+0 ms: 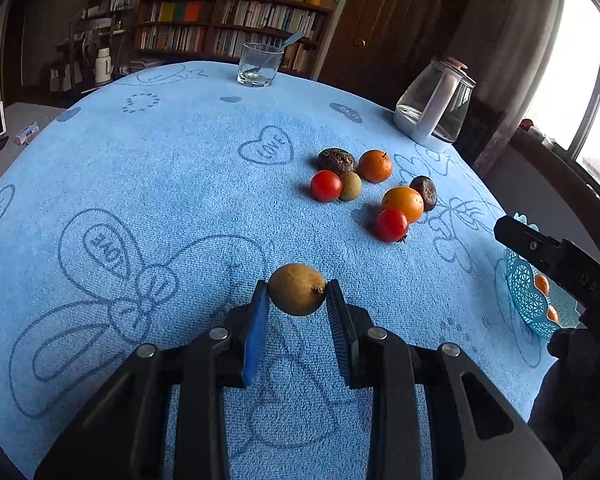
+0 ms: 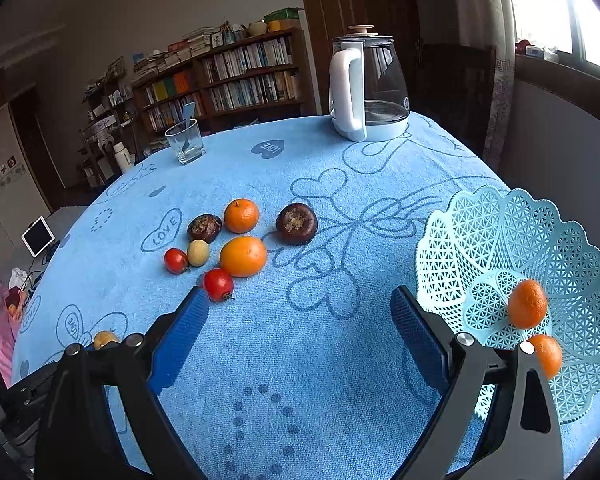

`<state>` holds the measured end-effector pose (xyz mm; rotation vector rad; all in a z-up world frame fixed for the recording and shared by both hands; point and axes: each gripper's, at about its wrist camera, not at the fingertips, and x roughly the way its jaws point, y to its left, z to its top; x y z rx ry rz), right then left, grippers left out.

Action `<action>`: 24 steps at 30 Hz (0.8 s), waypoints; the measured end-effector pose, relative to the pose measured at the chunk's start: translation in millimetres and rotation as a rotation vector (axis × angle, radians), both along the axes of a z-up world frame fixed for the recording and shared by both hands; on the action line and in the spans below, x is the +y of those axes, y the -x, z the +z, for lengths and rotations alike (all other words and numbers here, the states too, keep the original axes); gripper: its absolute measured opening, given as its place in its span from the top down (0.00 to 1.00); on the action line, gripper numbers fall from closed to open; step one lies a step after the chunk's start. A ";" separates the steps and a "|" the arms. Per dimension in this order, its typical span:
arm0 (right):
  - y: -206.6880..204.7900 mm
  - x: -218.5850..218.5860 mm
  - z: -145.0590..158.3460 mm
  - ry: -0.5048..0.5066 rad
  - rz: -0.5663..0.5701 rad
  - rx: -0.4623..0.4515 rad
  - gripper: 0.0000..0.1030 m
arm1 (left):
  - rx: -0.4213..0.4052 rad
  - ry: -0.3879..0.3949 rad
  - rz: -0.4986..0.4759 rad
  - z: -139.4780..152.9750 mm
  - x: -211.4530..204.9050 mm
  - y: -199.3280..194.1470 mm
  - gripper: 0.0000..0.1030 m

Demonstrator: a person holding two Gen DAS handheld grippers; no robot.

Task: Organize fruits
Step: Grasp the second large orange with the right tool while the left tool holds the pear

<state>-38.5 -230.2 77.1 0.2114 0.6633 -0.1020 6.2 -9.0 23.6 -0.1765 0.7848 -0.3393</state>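
Observation:
My left gripper (image 1: 297,294) is shut on a tan round longan (image 1: 297,289), held just over the blue cloth; the same longan (image 2: 105,339) peeks out at the left of the right wrist view. My right gripper (image 2: 300,312) stands open over bare cloth with nothing between its fingers. Beyond lie loose fruits: two red tomatoes (image 2: 218,284) (image 2: 175,260), two oranges (image 2: 243,256) (image 2: 241,215), a second longan (image 2: 198,253) and two dark mangosteens (image 2: 297,223) (image 2: 204,227). A light blue lattice basket (image 2: 500,232) at the right holds two small oranges (image 2: 527,304).
The table wears a blue towel cloth (image 2: 300,380) with heart and bow prints. A glass kettle with a white handle (image 2: 364,88) and a drinking glass with a spoon (image 2: 185,142) stand at the far edge. Bookshelves (image 2: 236,76) fill the room behind.

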 end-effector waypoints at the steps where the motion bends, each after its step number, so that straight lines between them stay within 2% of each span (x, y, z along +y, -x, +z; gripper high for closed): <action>1: -7.4 3.2 0.9 -0.005 0.010 0.004 0.09 | 0.000 0.005 -0.001 0.1 0.5 0.1 0.71; 6: -43.6 14.4 0.3 -0.033 0.028 0.035 0.09 | -0.005 0.032 -0.004 0.8 4.3 1.4 0.71; 14: -87.9 26.4 -20.3 -0.051 0.043 0.104 0.09 | 0.012 0.079 -0.011 -1.2 9.5 -0.7 0.71; 24: -115.0 30.4 -45.3 -0.059 0.047 0.182 0.36 | 0.035 0.099 -0.012 -3.0 10.4 -5.4 0.71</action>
